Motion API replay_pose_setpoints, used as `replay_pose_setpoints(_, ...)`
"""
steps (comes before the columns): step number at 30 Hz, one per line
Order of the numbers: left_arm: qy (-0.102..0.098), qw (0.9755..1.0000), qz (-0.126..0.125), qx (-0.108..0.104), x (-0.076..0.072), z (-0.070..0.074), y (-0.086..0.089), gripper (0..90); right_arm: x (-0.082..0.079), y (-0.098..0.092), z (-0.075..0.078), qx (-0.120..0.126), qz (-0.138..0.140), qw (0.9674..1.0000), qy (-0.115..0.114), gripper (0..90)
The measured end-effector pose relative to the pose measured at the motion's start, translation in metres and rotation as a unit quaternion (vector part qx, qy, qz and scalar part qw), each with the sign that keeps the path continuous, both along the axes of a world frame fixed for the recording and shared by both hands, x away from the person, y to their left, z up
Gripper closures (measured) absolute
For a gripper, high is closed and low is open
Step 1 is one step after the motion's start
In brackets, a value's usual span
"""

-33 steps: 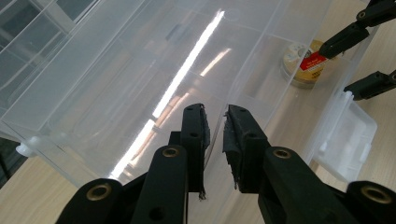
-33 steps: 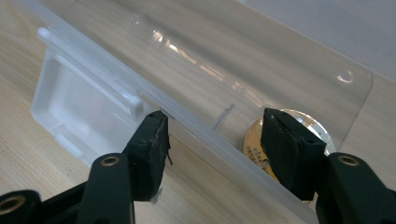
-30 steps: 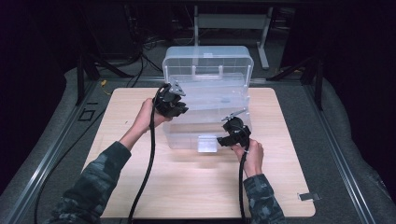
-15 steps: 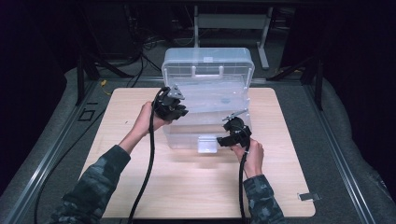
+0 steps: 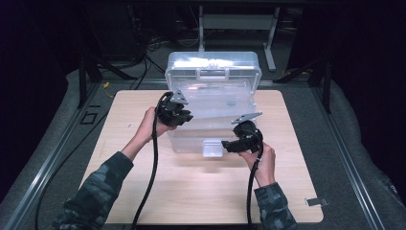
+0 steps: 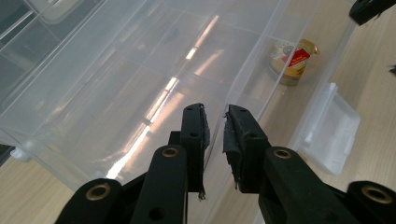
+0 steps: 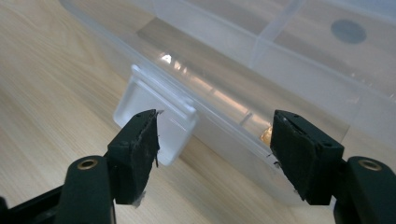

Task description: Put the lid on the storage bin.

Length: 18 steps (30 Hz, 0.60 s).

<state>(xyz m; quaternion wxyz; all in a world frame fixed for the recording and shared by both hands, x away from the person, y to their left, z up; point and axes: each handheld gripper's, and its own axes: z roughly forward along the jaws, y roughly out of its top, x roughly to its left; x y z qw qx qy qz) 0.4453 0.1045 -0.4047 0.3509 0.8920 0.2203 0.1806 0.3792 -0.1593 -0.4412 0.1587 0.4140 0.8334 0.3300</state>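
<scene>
Clear plastic box (image 5: 213, 103) sits at the back-middle of the wooden bench (image 5: 143, 191), lid up and leaning toward the far edge. Its white latch (image 5: 212, 148) hangs at the middle of the front wall, flapped outward over the bench.

Left hand-held gripper (image 5: 178, 116) is at the box's left front corner. In the left gripper view its pads (image 6: 198, 128) are nearly together with a thin slit between them; they sit at the box's front rim, but whether the rim is pinched cannot be told. Past them, a small round gold tin (image 6: 293, 58) with a red label lies inside the box, in a compartment near the front wall.

Right hand-held gripper (image 5: 231, 145) is just right of the latch, low at the front wall, pointing left toward it. Its jaws have just been opening and now stand apart. In the right gripper view (image 7: 215, 144) the latch and a stretch of the front wall lie in the gap; one pad (image 7: 140, 140) is in front of the latch's lower corner, the other (image 7: 299, 154) is off to the side in front of the wall. Neither pad presses on the latch.

Sleeves (image 5: 91, 196) are camouflage; a black cable (image 5: 148, 182) trails from the left hand-held gripper toward the near edge.
</scene>
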Motion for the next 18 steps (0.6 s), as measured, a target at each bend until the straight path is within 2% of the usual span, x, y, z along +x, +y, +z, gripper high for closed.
replay_pose_setpoints(1, 0.001, 1.0000, 0.001, 0.001, -0.002, -0.002, 0.000, 77.0, -0.006, 0.000, 0.008, 0.001, 0.003, 0.9998, -0.018, 32.1)
replay_pose_setpoints(3, 0.003, 1.0000, 0.000, 0.004, -0.004, -0.003, 0.000, 77.0, -0.009, -0.001, 0.014, 0.007, 0.004, 0.9993, -0.037, 34.1)
replay_pose_setpoints(6, -0.003, 0.9999, -0.001, 0.011, -0.008, -0.006, -0.001, 77.0, -0.012, -0.004, 0.024, 0.023, 0.003, 0.9980, -0.059, 41.6)
replay_pose_setpoints(9, -0.010, 0.9998, -0.002, 0.018, -0.012, -0.009, -0.001, 77.1, -0.010, -0.004, 0.033, 0.028, -0.003, 0.9966, -0.077, 63.8)
replay_pose_setpoints(12, -0.011, 0.9996, -0.004, 0.025, -0.016, -0.012, -0.003, 77.5, 0.002, -0.005, 0.040, 0.053, -0.013, 0.9946, -0.088, 87.3)
replay_pose_setpoints(15, -0.008, 0.9995, -0.010, 0.028, -0.019, -0.015, -0.002, 78.6, 0.017, -0.002, 0.041, 0.057, -0.031, 0.9940, -0.088, 90.0)
replay_pose_setpoints(16, -0.008, 0.9995, -0.010, 0.028, -0.019, -0.015, -0.002, 79.1, 0.017, -0.002, 0.041, 0.057, -0.031, 0.9940, -0.088, 90.0)
replay_pose_setpoints(17, 0.000, 0.9994, -0.018, 0.031, -0.021, -0.017, -0.003, 79.7, 0.027, 0.002, 0.039, 0.054, -0.047, 0.9930, -0.094, 90.0)
replay_pose_setpoints(18, 0.003, 0.9992, -0.022, 0.032, -0.022, -0.020, -0.003, 80.5, 0.028, 0.002, 0.039, 0.054, -0.050, 0.9922, -0.100, 90.0)
